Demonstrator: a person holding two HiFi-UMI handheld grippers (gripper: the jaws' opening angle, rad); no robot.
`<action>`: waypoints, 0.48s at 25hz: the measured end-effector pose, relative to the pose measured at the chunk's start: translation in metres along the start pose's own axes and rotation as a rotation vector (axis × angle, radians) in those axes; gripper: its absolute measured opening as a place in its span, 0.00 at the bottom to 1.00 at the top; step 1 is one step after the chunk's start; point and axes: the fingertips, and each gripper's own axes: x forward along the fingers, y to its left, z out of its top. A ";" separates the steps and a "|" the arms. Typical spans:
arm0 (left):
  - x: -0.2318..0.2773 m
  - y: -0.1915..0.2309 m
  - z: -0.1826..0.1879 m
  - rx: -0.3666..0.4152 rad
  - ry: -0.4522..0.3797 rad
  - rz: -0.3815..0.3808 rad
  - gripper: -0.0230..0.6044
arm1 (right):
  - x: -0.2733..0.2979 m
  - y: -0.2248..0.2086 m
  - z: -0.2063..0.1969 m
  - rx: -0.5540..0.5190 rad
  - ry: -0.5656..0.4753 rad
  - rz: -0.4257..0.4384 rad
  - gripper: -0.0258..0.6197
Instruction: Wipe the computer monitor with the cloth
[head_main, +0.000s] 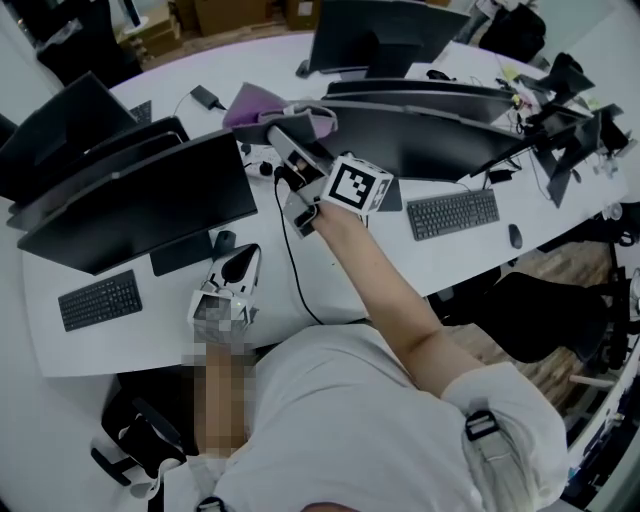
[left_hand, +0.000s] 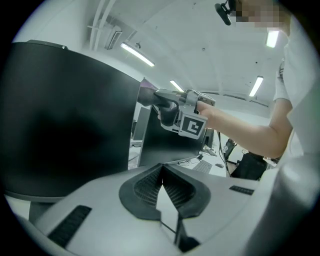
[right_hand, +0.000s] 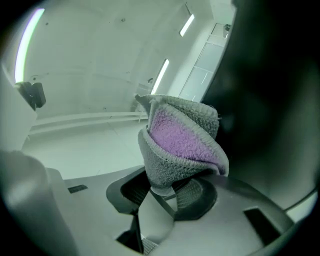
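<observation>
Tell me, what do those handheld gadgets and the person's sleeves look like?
The left gripper and right gripper are pale grey plastic with dark ribbed pads. Each carries a white cube with black square markers. The person wears a white short-sleeved shirt.

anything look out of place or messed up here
Nothing is spilled or broken. The only oddity is the cloth: the right gripper pinches it in a bunched fold, grey outside and purple inside, rather than spread flat, right beside the dark monitor.
</observation>
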 end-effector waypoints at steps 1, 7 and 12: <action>0.002 -0.004 0.002 0.004 -0.001 -0.007 0.04 | -0.006 0.003 0.003 -0.010 0.000 0.001 0.23; 0.018 -0.041 0.009 0.035 0.000 -0.057 0.04 | -0.063 0.004 0.024 -0.069 -0.020 -0.050 0.23; 0.037 -0.081 0.018 0.061 -0.004 -0.127 0.04 | -0.124 0.005 0.048 -0.143 -0.049 -0.099 0.23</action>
